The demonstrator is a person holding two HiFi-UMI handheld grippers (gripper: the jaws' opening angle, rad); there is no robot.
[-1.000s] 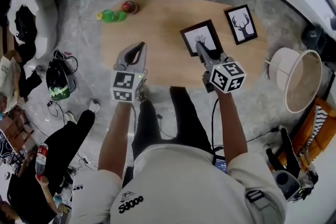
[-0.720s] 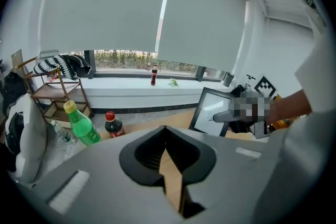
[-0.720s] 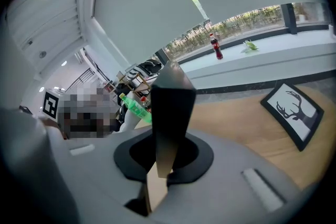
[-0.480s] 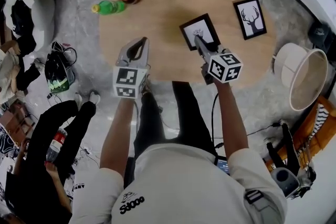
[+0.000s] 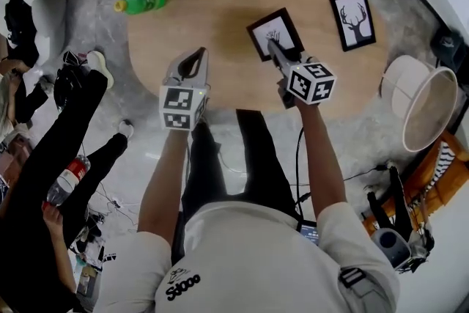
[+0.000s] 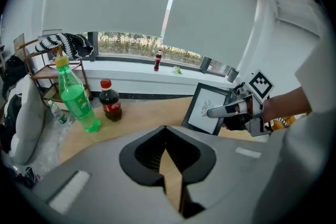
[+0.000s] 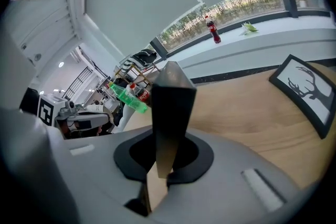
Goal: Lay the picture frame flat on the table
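**Picture frame clamped and tilted, not yet flat**

The right hand-held gripper, just right of centre in the head view, is closed on the picture frame. In the right gripper view the frame rises edge-on from between the jaws as a dark, narrow slab, clamped on both sides. In the left gripper view, at centre right, the same frame shows its white picture and black border. It leans back at an angle with its lower edge close to the table. Whether that edge touches the wood cannot be told.

The left hand-held gripper is left of centre in the head view, over the near edge of the table and apart from the frame. In its own view the jaw tips meet and nothing sits between them; bare wood shows through the gap lower down.

The table is an oval of light wood across the upper middle of the head view. Near its upper right end a second frame, with an antler drawing, appears to lie flat, well apart from the held one. It also shows at the right edge of the right gripper view.

At the table's upper left end a green bottle and a cola bottle stand upright just beside each other.

On the floor at the right of the head view lies a pale lampshade. At the lower left a person in black holds a bottle.
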